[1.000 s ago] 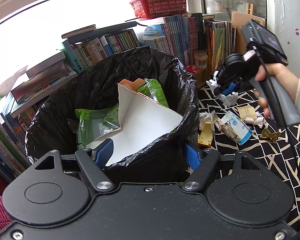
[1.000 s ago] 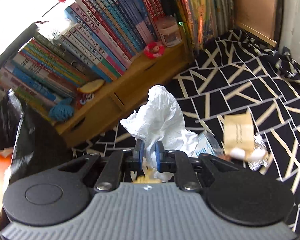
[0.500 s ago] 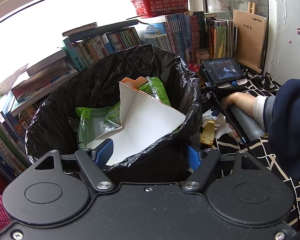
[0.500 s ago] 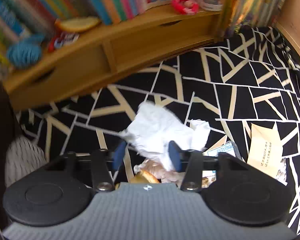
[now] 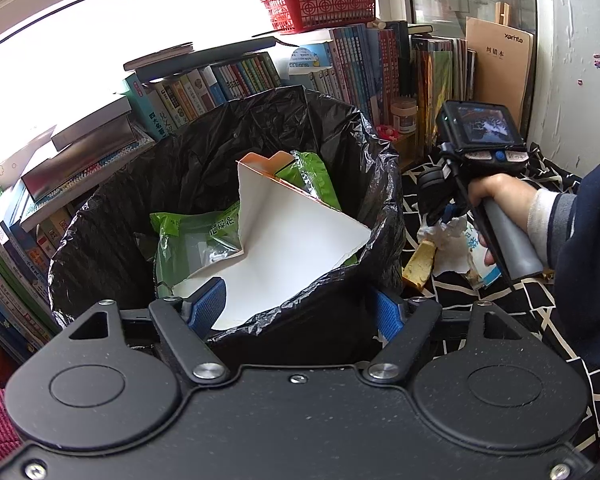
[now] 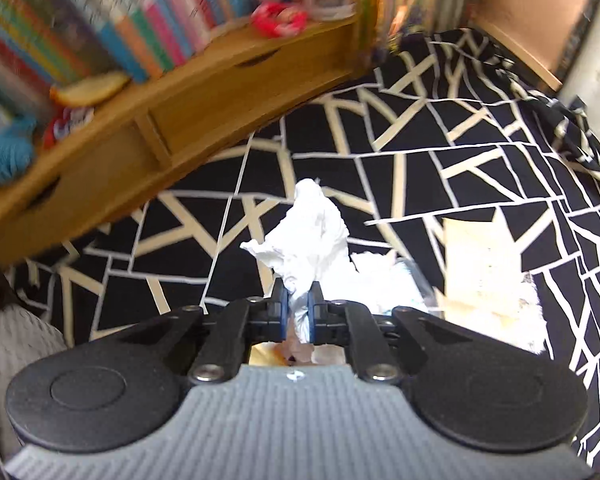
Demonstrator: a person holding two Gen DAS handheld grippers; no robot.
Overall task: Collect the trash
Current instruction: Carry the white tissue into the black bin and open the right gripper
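Observation:
A bin lined with a black bag point(image 5: 204, 168) fills the left wrist view, holding a white card point(image 5: 292, 248) and green packets point(image 5: 196, 232). My left gripper point(image 5: 296, 308) is shut on the bin's near rim, one blue pad inside and one outside. To the right of the bin, a hand holds my right gripper point(image 5: 444, 216) low over the patterned cloth. In the right wrist view that gripper point(image 6: 297, 300) is shut on a crumpled white tissue point(image 6: 312, 232), which sticks up between the pads.
More litter lies on the black-and-white cloth point(image 6: 460, 152): a yellow cake piece point(image 5: 420, 260), a blue-and-white wrapper point(image 5: 484, 264) and a tan paper point(image 6: 480, 248). A wooden shelf point(image 6: 180, 120) of books stands close behind. A sleeve point(image 5: 580, 264) fills the right edge.
My right gripper let the tissue go, opened wide, sank toward the cloth and closed on the tissue again. The left gripper and the bin stayed put.

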